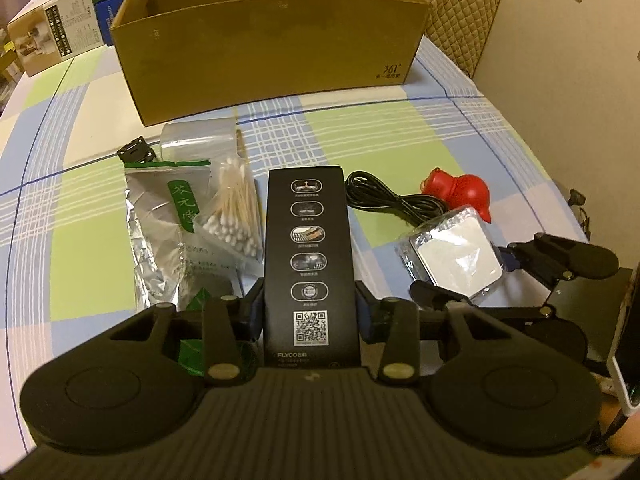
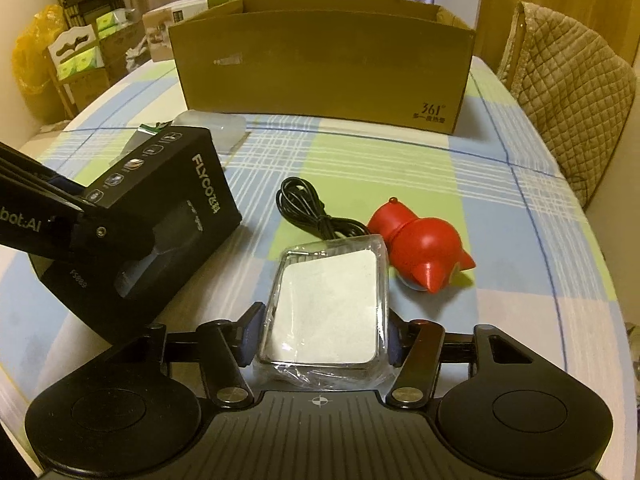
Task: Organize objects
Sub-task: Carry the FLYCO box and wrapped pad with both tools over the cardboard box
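On the checked tablecloth (image 1: 400,128), near its front edge, the left gripper (image 1: 310,304) was clamped on a tall black box (image 1: 306,248) printed with icons and a square code, its fingers (image 1: 366,310) pressing the box's two sides. Just to the right, the right gripper (image 2: 320,332) was closed around a clear-wrapped square packet (image 2: 326,308) with a white face, pinching it from both sides. Behind the packet lay a coiled black cable (image 2: 312,212), touching it, and beside that a red toy (image 2: 420,248) lay on its side. Left of the black box, a bag of cotton swabs (image 1: 234,212) overlapped a silver foil pouch (image 1: 160,232) with green lettering; behind them sat a clear plastic roll (image 1: 198,138) and a small black clip (image 1: 136,152). Toward the far edge of the table stood an open cardboard box (image 1: 272,48), well apart from both grippers, with other cartons (image 1: 52,36) at the far left corner and a quilted chair back (image 2: 572,92) off the right edge.
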Demonstrator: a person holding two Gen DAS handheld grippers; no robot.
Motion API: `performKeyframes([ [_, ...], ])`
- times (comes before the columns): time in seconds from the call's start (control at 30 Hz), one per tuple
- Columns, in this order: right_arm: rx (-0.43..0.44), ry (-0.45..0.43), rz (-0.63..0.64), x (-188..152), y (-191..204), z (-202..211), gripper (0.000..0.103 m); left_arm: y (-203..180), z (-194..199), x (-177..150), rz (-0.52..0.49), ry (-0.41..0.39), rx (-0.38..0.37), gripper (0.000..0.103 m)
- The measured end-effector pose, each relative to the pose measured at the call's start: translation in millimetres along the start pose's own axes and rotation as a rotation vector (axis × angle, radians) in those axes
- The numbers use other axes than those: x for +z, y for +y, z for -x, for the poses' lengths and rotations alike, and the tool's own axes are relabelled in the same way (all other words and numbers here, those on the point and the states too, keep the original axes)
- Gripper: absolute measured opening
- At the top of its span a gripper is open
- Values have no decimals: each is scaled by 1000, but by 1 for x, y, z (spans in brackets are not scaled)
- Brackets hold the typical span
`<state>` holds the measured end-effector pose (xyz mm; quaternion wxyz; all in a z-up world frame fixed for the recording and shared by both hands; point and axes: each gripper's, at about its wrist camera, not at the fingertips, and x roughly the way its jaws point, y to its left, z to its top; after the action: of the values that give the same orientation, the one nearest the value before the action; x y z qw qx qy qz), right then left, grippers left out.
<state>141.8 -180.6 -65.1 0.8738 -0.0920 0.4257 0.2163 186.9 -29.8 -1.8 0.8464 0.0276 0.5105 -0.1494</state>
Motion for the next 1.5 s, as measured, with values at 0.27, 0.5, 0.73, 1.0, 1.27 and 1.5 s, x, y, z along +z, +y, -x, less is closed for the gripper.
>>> performKeyframes([
  [0.27,11,-31,-33,4,0,30,52,2,24,-2,30,-41,-6,38],
  [0.5,34,-66,-49,20,0,58,52,5,56,10,26,-92,11,38],
  [0.73,71,-108,-48,58,-5,76,52,11,89,42,9,-154,34,38],
  [1.0,98,-173,-55,125,-28,92,52,29,112,95,30,-218,40,38],
  [1.27,89,-197,-17,212,-50,68,52,46,110,164,19,-250,83,38],
  [1.5,104,-178,-70,263,-68,30,52,58,86,211,17,-248,102,38],
])
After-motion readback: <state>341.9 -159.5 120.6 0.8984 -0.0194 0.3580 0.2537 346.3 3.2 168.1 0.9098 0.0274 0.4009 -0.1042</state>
